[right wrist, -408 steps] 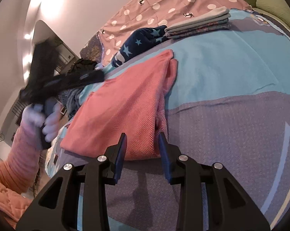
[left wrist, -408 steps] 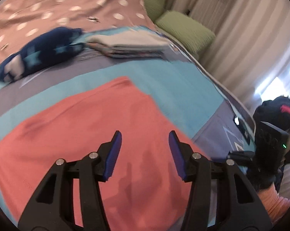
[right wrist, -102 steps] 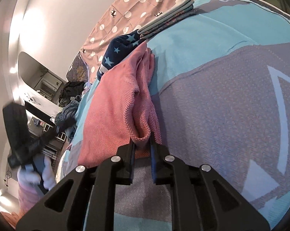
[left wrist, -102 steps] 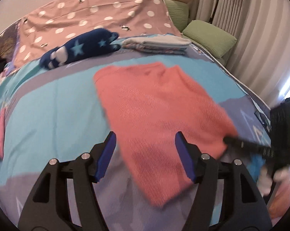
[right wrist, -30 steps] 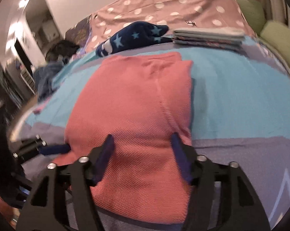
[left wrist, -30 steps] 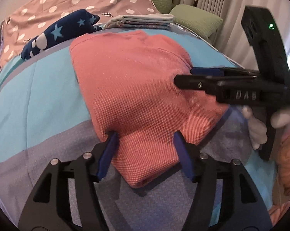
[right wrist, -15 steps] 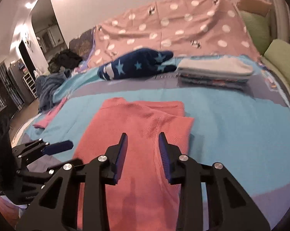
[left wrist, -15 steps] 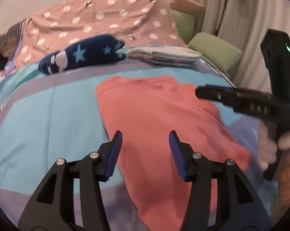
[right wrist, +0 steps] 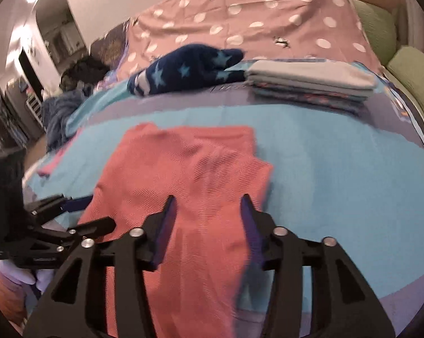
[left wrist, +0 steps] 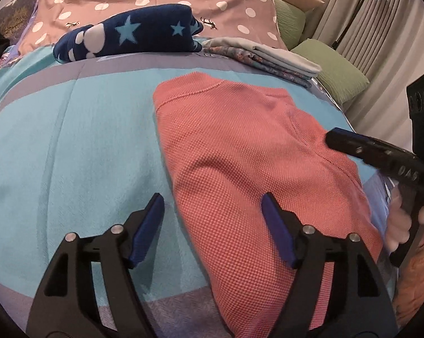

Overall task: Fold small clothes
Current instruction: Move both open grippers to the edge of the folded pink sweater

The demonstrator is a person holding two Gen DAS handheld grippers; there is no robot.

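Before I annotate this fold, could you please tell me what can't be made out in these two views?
- Coral garment: its near end is cut off by the frame bottom and covered by gripper bodies in both views.
- Right wrist view: motion blur smears the garment's weave and seams.
- Folded stack: how many pieces it holds is too small and blurred to tell.
- Right gripper: in the left wrist view only one finger shows.

Folded coral knit garment [left wrist: 248, 152] flat on bedspread [left wrist: 71, 140]
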